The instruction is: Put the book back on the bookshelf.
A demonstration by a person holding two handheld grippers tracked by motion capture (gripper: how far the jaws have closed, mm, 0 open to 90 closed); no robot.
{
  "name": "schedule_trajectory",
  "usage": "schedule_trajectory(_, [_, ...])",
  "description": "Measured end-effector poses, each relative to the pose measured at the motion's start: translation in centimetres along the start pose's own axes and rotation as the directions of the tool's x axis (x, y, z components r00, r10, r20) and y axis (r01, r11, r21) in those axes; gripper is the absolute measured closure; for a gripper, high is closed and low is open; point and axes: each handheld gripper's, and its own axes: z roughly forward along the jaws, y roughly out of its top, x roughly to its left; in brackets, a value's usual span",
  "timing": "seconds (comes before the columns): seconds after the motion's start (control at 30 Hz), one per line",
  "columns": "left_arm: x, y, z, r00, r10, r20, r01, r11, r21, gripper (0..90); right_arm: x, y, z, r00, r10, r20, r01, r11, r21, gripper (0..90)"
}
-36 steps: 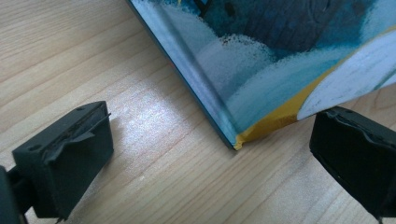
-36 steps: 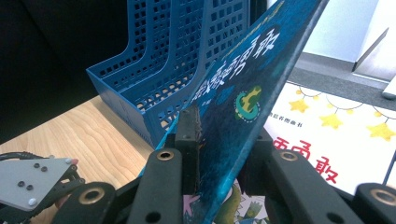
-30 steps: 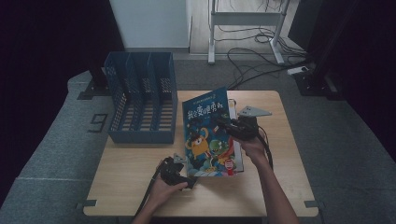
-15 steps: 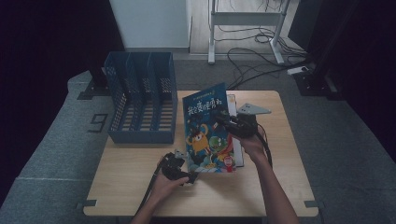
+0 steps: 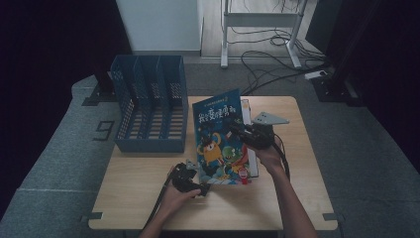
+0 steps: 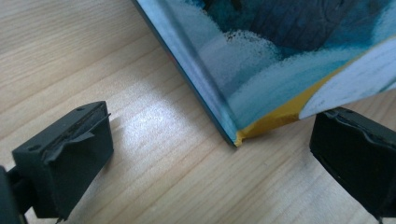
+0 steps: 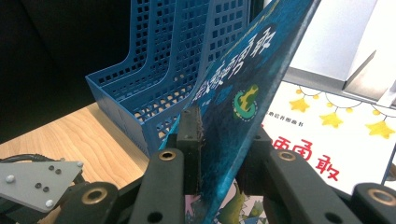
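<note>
Now right gripper (image 5: 241,132) clamped on tilted book (image 5: 218,139), rack (image 5: 148,111) just beyond it leftward; left gripper (image 6: 219,154) wide open around book's lower corner.

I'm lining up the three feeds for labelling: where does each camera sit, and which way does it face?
High view: above the person's side, looking forward and down at the table; both forearms, left gripper, right gripper.
Left gripper view: on that gripper, looking down at the book corner between its open jaws.
Right gripper view: on that gripper, facing the blue file rack; jaws clamp the book.
Shared: all three show the book; high and right views show the rack.
</note>
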Motion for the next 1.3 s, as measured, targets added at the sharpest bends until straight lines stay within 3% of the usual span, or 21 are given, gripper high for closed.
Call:
schedule_trajectory(0.1, [0.2, 0.3, 0.2, 0.9999, -0.009, -0.004, 0.009, 1.0000, 0.003, 0.0, -0.1, 0.1, 0.1, 1.0000, 0.004, 0.002, -0.004, 1.000, -0.007, 73.6])
schedule_trajectory(0.17, [0.6, 0.9, 0.5, 0.9998, -0.019, -0.005, 0.019, 0.9998, 0.008, 0.0, 0.0, 0.6, 0.3, 0.9996, -0.019, 0.019, 0.019, 1.000, -0.012, 73.6])
schedule_trajectory(0.33, [0.7, 1.1, 0.6, 0.9998, -0.019, -0.002, 0.019, 0.9997, 0.012, 0.0, 0.3, 1.0, 0.4, 0.9989, -0.046, 0.010, 0.046, 0.999, -0.016, 74.0])
schedule_trajectory(0.63, [0.3, 0.7, 0.3, 0.9998, -0.017, 0.000, 0.017, 0.9998, 0.008, 0.0, 0.3, 0.1, -0.6, 0.9990, -0.043, -0.015, 0.042, 0.998, -0.055, 74.6])
schedule_trajectory(0.97, [0.0, 0.5, 0.4, 0.9998, -0.010, -0.020, 0.010, 0.9999, -0.005, 0.0, 0.2, -0.6, -1.1, 0.9998, -0.018, 0.005, 0.018, 0.998, -0.065, 74.6])
schedule_trajectory(1.13, [0.0, 0.7, 0.6, 0.9997, 0.002, -0.024, -0.002, 1.0000, 0.000, 0.0, 0.6, -0.3, -1.2, 0.9992, -0.040, 0.008, 0.041, 0.997, -0.062, 74.7])
schedule_trajectory(1.3, [0.2, 1.8, 1.3, 0.9992, -0.025, -0.033, 0.025, 0.9997, 0.003, 0.0, 0.7, 0.6, -0.8, 0.9959, -0.090, 0.004, 0.090, 0.993, -0.070, 74.9])
